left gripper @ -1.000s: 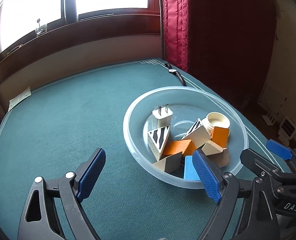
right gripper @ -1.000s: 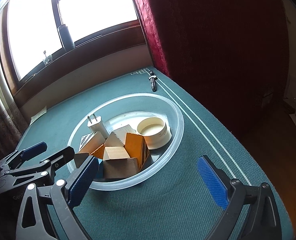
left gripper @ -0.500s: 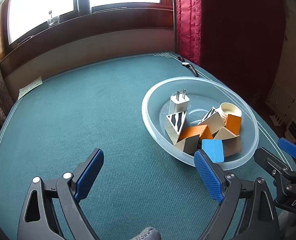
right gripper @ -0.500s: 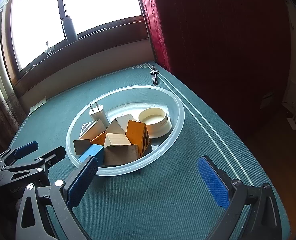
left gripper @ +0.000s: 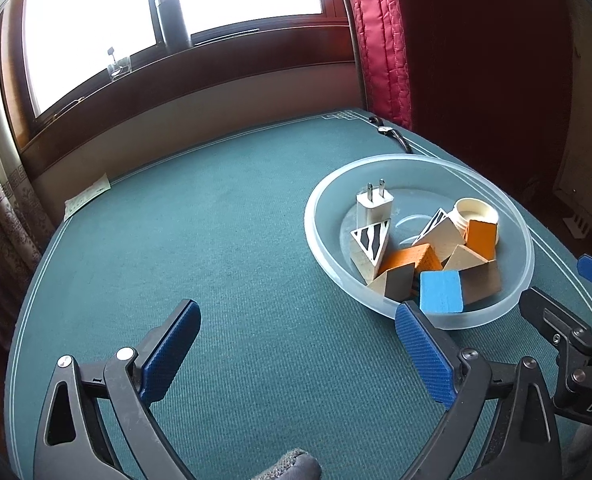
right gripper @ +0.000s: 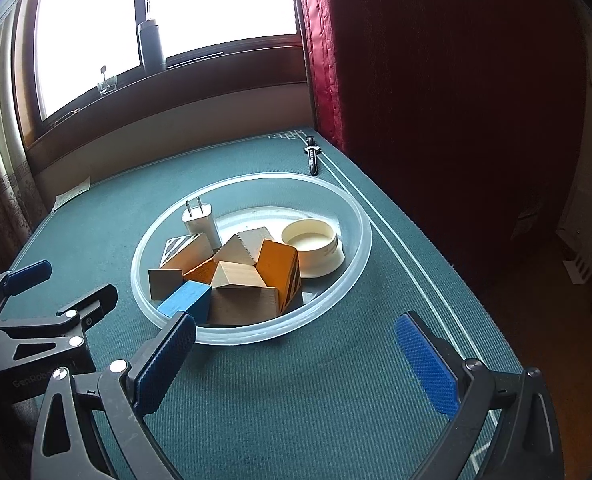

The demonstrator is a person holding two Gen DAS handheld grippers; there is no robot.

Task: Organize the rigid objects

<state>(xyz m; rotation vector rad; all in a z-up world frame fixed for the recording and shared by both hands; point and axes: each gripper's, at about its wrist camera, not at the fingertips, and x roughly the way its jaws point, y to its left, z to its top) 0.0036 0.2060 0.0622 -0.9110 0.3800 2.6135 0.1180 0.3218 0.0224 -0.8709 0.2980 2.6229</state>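
Note:
A clear plastic bowl stands on the green table. It holds a white plug charger, a zebra-striped wedge, an orange block, a blue block, a cream round tub and plain wooden blocks. My left gripper hovers over bare cloth left of the bowl, its jaws opening with nothing between them. My right gripper stands open in front of the bowl's near rim, empty.
A wristwatch lies at the far right corner. A paper slip sits at the far left edge. A dark bottle is on the window sill. The table's right edge drops off beside a red curtain.
My left gripper has drawn back from the bowl and swung left; its right finger no longer overlaps the rim. The blue block stays in the bowl. The right gripper backed off slightly.

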